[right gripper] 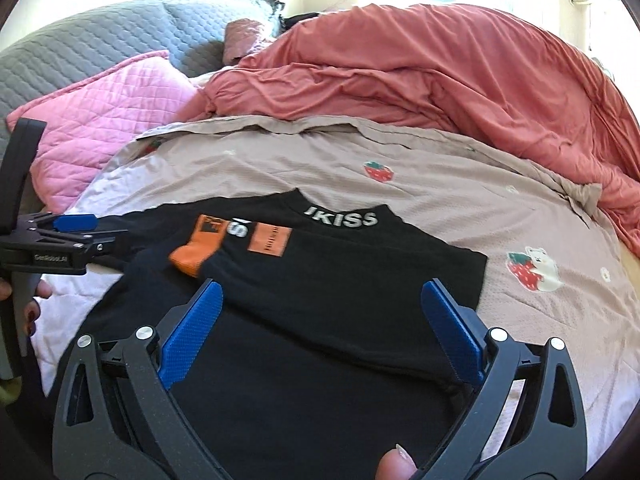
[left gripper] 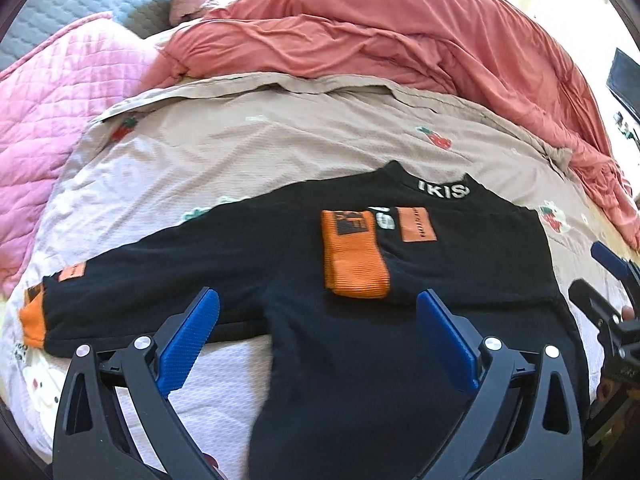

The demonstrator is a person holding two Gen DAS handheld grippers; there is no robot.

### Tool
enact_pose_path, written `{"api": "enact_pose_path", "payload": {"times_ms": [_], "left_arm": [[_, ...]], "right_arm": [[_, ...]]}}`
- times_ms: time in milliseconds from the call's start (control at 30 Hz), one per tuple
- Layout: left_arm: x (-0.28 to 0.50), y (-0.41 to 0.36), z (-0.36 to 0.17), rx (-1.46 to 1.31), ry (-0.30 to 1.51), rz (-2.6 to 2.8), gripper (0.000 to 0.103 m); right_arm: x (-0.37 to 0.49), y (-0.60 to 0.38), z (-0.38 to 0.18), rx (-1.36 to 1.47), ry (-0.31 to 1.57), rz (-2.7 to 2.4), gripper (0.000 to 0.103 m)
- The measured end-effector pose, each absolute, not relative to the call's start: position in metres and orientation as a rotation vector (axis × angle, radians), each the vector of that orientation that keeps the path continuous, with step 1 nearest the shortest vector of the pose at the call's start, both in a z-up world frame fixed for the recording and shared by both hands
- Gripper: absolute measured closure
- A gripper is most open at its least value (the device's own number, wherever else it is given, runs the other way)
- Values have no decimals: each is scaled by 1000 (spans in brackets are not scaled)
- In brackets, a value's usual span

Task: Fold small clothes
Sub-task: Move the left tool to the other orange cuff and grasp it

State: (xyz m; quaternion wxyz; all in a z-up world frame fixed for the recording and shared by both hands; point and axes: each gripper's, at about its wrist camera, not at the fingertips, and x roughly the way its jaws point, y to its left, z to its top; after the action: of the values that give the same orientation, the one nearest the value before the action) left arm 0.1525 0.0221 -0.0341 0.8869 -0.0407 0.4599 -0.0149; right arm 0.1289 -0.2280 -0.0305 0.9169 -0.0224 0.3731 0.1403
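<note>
Left gripper (left gripper: 318,316): we're holding its fingers fully spread, gripping nothing. The black sweater (left gripper: 440,264) is lying flat on the bed cover (left gripper: 240,148), under and just beyond them. The unfolded sleeve (left gripper: 140,280) is trailing left; the orange ribbed cuff (left gripper: 356,256) sits between the fingers, folded onto the chest to narrow it. Right gripper (right gripper: 322,312): likewise wide, empty, over soft matte knit.
</note>
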Motion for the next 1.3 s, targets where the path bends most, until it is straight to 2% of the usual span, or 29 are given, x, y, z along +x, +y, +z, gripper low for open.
{"api": "enact_pose_path", "payload": {"times_ms": [900,1300], "left_arm": [[105,221,-29,-422,891,371,5],[80,295,-66,-590,899,567,5]], "right_arm": [[93,-55,-10,-164,786,518,9],[82,-11,-17,-214,810,576,9]]}}
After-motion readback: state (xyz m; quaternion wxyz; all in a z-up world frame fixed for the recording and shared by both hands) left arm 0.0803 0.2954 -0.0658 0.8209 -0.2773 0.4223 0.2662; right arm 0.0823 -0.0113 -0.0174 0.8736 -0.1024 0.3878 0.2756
